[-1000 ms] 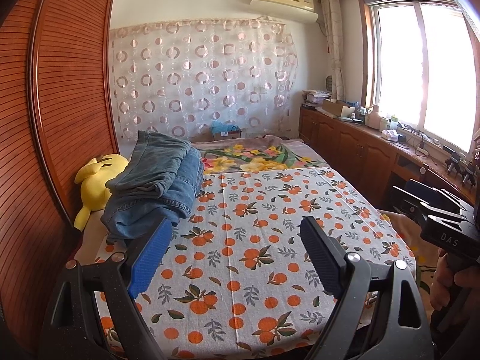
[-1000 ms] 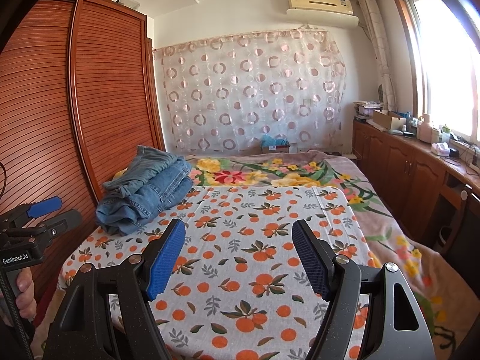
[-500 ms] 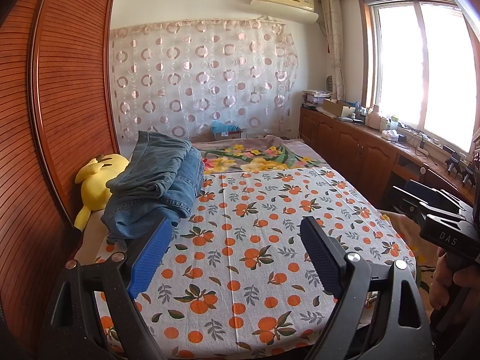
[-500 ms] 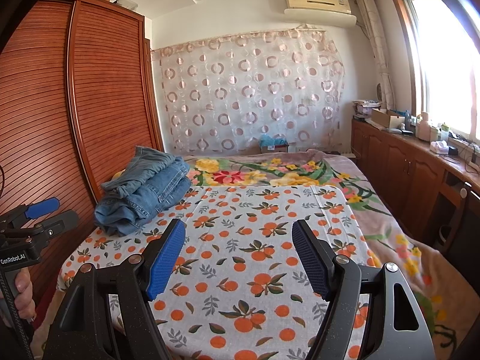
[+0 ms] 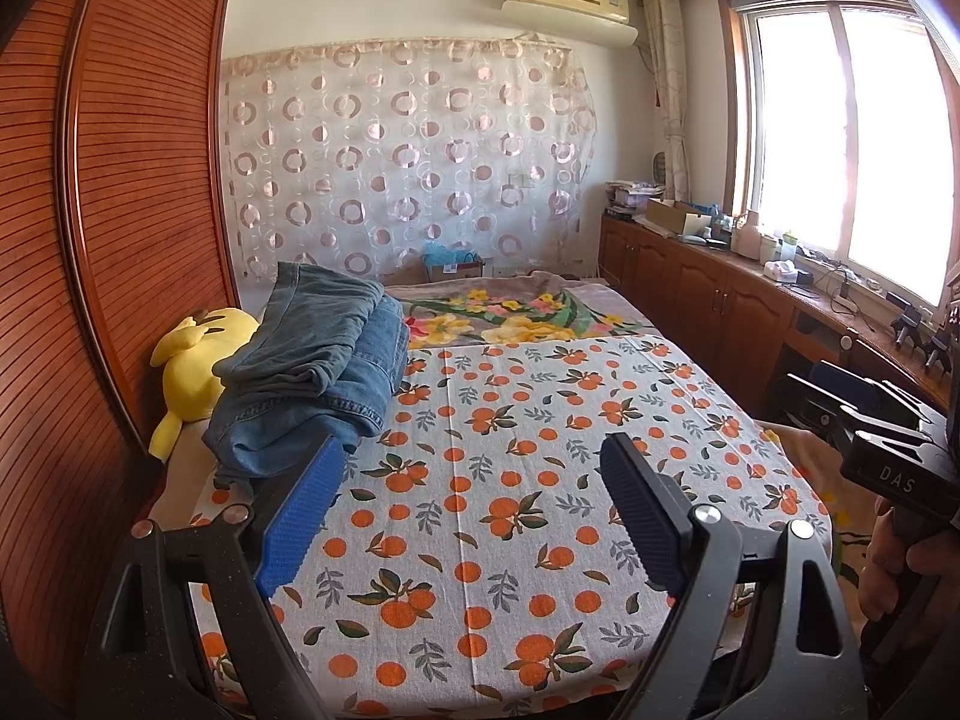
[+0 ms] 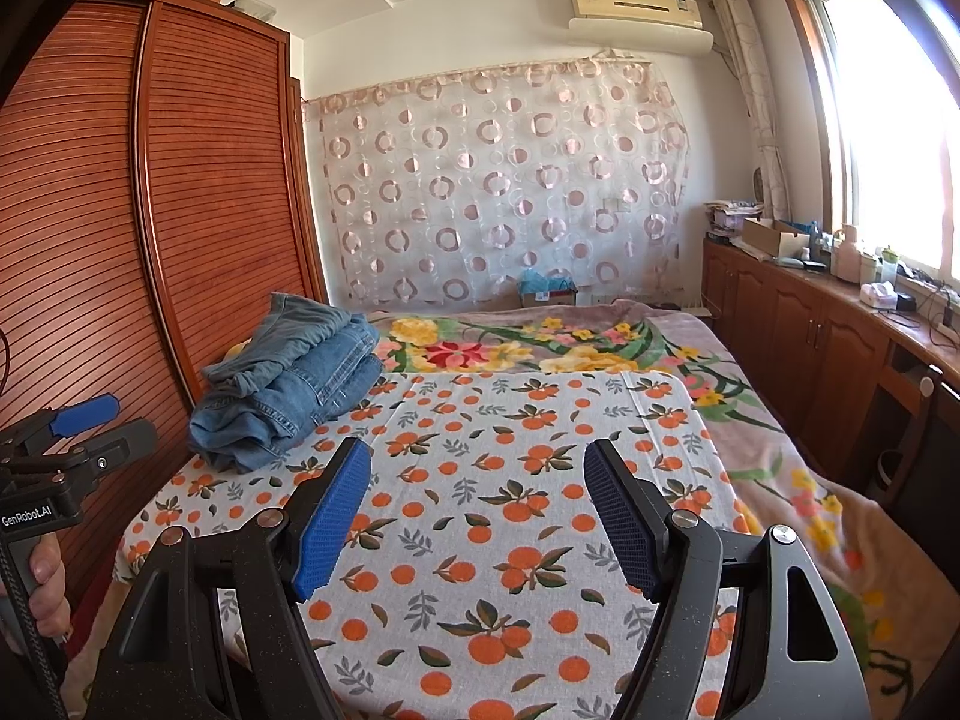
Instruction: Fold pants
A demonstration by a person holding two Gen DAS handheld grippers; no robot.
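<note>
Denim pants [image 5: 312,378] stacked far-left on bed, beyond both wide-open, empty jaws

Bright daylight, both views. Light comes from the window [image 5: 840,138] on the right side; panes blown out to white, no detail outside. Same glare in the right wrist view, window [image 6: 888,120] overexposed. Far wall and ceiling evenly lit. Wardrobe [image 5: 120,240] on the left darker, warm reddish tone. Soft shadows only, faint under the folded jeans [image 5: 312,378] on the bedspread [image 5: 510,480]. Strong fisheye bend: wardrobe edges and window frame curve, black vignette in the corners. Focus sharp throughout, no motion blur.
</note>
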